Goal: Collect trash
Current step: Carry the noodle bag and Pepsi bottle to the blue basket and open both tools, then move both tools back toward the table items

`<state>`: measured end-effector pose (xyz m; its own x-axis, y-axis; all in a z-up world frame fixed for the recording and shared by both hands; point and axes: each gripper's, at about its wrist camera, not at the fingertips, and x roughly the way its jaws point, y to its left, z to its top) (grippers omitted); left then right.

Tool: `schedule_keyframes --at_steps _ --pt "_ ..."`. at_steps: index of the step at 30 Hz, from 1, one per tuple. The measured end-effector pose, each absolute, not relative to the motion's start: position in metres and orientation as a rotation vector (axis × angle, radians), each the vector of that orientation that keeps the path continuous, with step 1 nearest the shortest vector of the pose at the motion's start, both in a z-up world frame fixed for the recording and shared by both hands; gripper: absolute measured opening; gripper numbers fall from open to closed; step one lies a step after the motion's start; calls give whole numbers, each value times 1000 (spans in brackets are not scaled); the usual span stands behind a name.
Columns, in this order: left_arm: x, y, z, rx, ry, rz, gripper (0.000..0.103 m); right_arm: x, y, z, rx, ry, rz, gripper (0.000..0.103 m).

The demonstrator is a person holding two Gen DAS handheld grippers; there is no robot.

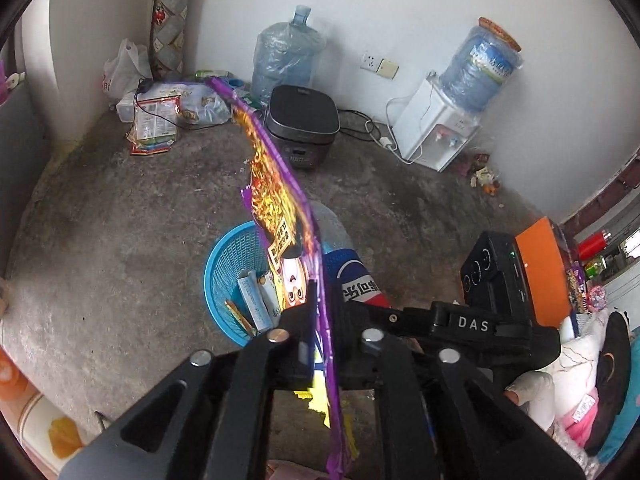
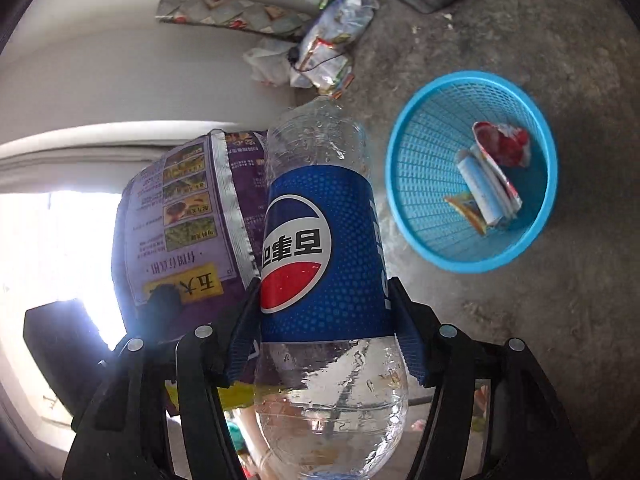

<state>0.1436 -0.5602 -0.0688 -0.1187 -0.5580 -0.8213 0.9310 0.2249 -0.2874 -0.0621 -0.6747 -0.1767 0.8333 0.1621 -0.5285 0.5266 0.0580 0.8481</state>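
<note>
Left wrist view: the left gripper point(image 1: 320, 320) pinched a limp, light purple wrapper point(image 1: 280, 184) edgewise above the blue basket point(image 1: 224, 272). Right wrist view: the right gripper point(image 2: 324, 320) clasped an empty Pepsi bottle point(image 2: 320, 240) at its label, probably light, slick and crushable, beside the basket.

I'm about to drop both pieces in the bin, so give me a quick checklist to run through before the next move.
1. Purple wrapper between the left gripper's fingers: ok, though whether the pads press it, cannot tell.
2. Pepsi bottle clamped by the right gripper: ok.
3. Blue basket upright on the floor: ok.
4. Room left in the basket: ok, a few scraps only.
5. Wrapper over the basket: ok, seemingly.
6. Bottle over the basket: not ok, it sits beside.
</note>
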Motion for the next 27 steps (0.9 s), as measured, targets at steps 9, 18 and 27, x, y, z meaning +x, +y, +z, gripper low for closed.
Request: schedule_keyframes --at_steps 9,18,27 --pt "165 -584 -113 391 1123 -1242 64 -74 -709 -255 1590 606 -481 73" --pt "160 -545 -70 388 1002 -1267 64 -88 -711 -240 1475 588 -564 61" --pt "176 -443 5 400 911 -1177 64 -9 -714 -212 1098 759 -549 34"
